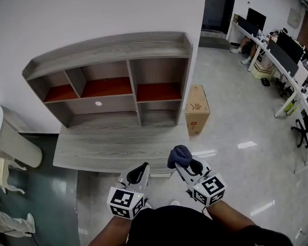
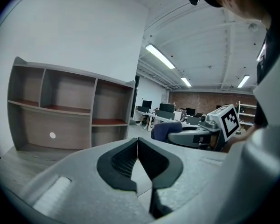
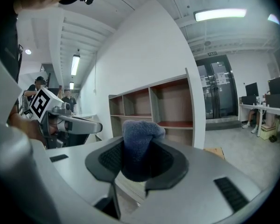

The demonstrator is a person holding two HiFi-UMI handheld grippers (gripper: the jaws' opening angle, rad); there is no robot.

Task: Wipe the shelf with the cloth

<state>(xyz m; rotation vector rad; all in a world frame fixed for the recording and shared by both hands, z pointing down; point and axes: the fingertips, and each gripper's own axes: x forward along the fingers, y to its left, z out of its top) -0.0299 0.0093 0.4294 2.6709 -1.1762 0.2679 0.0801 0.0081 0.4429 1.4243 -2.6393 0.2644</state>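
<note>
A grey wooden shelf unit [image 1: 113, 81] with red-lined compartments stands against the white wall, with a grey desk top [image 1: 118, 145] in front of it. My right gripper [image 1: 182, 160] is shut on a dark blue cloth [image 1: 178, 156], held just in front of the desk's near edge. In the right gripper view the cloth [image 3: 139, 143] sticks up between the jaws, the shelf [image 3: 154, 106] behind it. My left gripper [image 1: 142, 169] is shut with nothing in it, beside the right one. In the left gripper view the jaw tips [image 2: 138, 141] meet, and the shelf [image 2: 70, 111] stands at the left.
A cardboard box [image 1: 196, 109] sits on the floor right of the shelf. A white rounded object [image 1: 10, 137] stands at the left. Office desks with monitors [image 1: 285, 60] and chairs line the far right. Glossy grey floor [image 1: 241, 137] lies to the right.
</note>
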